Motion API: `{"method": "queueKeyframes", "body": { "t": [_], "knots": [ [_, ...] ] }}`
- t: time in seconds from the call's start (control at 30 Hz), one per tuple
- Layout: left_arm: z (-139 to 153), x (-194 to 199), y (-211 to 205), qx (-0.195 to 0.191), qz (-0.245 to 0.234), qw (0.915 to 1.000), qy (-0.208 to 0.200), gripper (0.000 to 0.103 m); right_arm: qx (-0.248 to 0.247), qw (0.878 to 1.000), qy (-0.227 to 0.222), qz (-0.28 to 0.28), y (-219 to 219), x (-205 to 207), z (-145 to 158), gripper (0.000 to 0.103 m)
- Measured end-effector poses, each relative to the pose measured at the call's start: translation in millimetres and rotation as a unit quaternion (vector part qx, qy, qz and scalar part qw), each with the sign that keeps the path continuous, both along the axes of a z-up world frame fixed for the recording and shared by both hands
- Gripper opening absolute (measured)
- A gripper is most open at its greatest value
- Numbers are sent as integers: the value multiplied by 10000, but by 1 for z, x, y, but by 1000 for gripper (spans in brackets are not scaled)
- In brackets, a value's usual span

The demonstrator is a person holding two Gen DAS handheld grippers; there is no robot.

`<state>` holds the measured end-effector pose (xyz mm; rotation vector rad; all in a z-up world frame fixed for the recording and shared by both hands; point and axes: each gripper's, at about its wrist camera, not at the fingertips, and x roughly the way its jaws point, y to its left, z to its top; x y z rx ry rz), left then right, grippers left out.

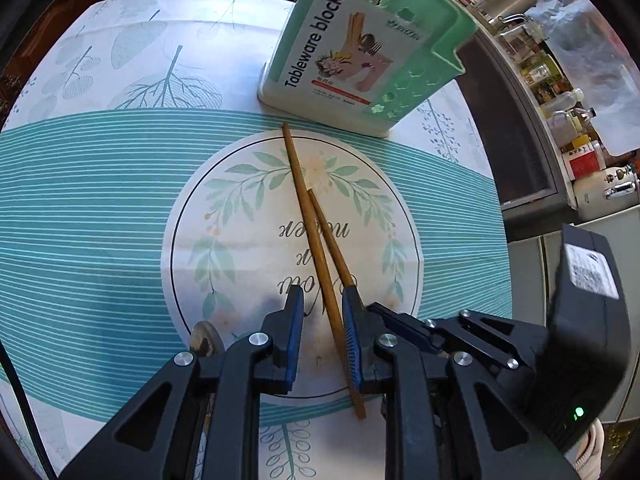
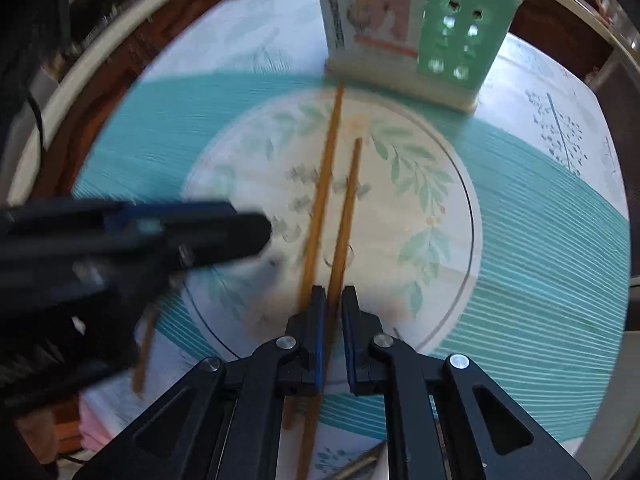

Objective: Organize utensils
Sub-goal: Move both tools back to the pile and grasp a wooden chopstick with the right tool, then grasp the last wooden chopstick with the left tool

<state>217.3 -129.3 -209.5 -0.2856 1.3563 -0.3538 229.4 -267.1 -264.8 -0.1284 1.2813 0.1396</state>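
Observation:
Two brown wooden chopsticks (image 1: 308, 216) lie crossed on the round leaf print of the tablecloth, tips toward a green tableware block (image 1: 360, 48). My left gripper (image 1: 320, 296) is open and straddles the long chopstick near its thick end. In the right wrist view the two chopsticks (image 2: 326, 184) lie side by side. My right gripper (image 2: 331, 294) has its jaws a narrow gap apart around the right chopstick (image 2: 346, 216); I cannot tell whether they pinch it. The left gripper's body (image 2: 132, 236) shows blurred at the left. The block (image 2: 416, 20) stands behind.
A metal spoon bowl (image 1: 206, 340) lies by my left gripper. Another wooden stick (image 2: 144, 352) lies at the left in the right wrist view. A metal utensil (image 2: 360, 464) lies at the near edge. A shelf of bottles and jars (image 1: 568, 120) stands beyond the table's right edge.

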Motion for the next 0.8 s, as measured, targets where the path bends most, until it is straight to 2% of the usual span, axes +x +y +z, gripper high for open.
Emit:
{"method": "queueKeyframes", "body": {
  "t": [0.27, 0.47, 0.7, 0.8],
  "knots": [
    [-9, 15, -21, 219, -53, 9996, 140, 18, 271, 9992, 86, -295, -19, 12, -1, 7],
    [-19, 19, -42, 686, -152, 9971, 297, 18, 639, 9967, 98, -492, -32, 13, 0, 8],
    [-28, 21, -65, 1387, -339, 9889, 402, 18, 835, 9948, 125, -569, -45, 9, 1, 8],
    [-29, 22, -70, 1553, -409, 9860, 444, 18, 944, 9936, 147, -605, -51, 6, 3, 8]
  ]
}}
